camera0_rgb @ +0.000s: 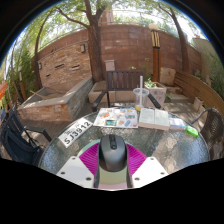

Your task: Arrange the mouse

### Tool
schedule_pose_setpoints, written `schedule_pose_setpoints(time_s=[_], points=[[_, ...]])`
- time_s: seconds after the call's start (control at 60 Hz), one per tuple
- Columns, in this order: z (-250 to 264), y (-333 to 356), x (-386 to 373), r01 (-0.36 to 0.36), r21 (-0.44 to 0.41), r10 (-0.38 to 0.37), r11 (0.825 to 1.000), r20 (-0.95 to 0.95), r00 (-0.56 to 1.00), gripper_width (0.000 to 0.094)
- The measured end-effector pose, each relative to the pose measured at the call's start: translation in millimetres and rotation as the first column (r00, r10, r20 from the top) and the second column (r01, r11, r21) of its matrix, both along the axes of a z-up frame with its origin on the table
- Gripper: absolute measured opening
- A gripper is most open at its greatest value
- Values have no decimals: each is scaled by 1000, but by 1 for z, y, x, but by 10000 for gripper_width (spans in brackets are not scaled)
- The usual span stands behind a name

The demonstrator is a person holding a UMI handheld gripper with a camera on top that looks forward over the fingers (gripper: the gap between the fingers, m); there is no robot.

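Observation:
A dark grey computer mouse (112, 152) sits lengthwise between my gripper's (112, 166) two magenta pads, its front pointing away from me. Both pads (92, 158) press on its sides, so the gripper is shut on it. The mouse is over the near part of a round glass patio table (60, 150). I cannot tell whether it rests on the glass or is held just above it.
Beyond the mouse, papers and cards (122, 117) are spread across the table's middle, with a clear cup (140, 97) behind them and a green item (191, 128) to the right. A white label (75, 131) lies to the left. Chairs and a brick wall stand beyond the table.

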State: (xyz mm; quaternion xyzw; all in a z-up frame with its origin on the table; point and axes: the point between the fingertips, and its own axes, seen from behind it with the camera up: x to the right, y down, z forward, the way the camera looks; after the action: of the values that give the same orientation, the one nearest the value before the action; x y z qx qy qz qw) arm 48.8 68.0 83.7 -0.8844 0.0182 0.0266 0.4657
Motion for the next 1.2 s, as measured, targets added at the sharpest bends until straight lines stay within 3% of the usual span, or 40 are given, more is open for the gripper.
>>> schedule_pose_setpoints(time_s=[0.1,0.25,0.283,0.333,0.35,0.383,0.45,0.8,1.0,1.2], points=[[-58,11,-5,5,-93,-4,996,6,1000,379],[-96,11,-7,-7,-158,14,987,43,999,545],[-93,12,-7,-14,-160,22,987,49,999,620],[-87,6,-8,-23,-157,32,987,60,998,849],[-84,4,-8,-25,-153,35,988,61,998,861],[-75,0,-10,-28,-143,37,989,61,997,826],[-56,-13,-11,-31,-128,41,991,73,996,870],[71,-159,-22,-5,-18,8,1000,166,986,854],[102,-240,-38,8,-2,-8,1000,187,982,853],[112,-280,-49,8,4,-9,1000,186,982,856]])
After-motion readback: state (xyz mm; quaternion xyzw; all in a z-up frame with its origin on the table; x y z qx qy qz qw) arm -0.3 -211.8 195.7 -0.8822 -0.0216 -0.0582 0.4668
